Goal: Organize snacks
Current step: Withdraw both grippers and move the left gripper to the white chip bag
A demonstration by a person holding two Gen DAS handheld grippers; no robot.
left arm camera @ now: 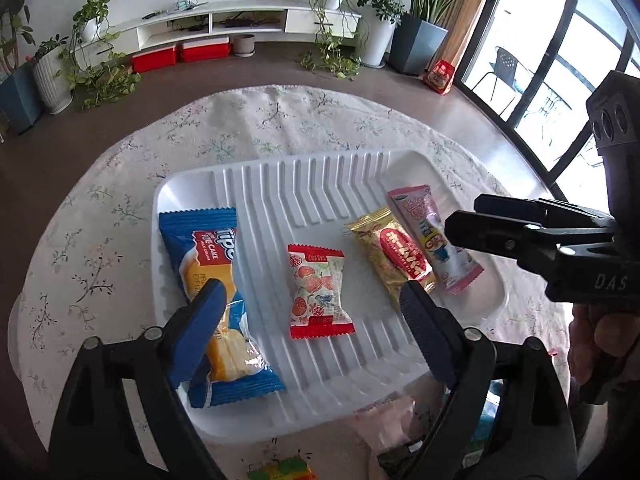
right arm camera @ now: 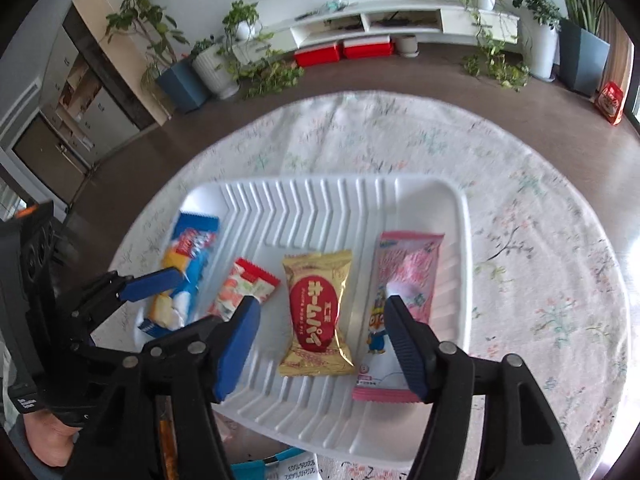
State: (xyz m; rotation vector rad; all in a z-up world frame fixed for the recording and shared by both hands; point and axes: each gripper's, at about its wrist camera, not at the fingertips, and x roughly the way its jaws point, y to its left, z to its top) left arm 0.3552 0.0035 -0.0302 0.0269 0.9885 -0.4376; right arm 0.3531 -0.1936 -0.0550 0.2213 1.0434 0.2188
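A white ribbed tray lies on the table with a row of snacks in it. From left to right they are a blue cake pack, a red-and-white candy pack, a gold pack and a pink pack. My left gripper hangs open above the tray, its left finger over the blue cake pack and the candy pack below the gap. My right gripper is also open, above the gold pack and the pink pack. Neither holds anything.
The tray rests on a round table with a floral cloth. More wrappers lie at the near edge: a pale pink one and a yellow-green one. A hand holds the right gripper. Potted plants and a low white bench stand across the floor.
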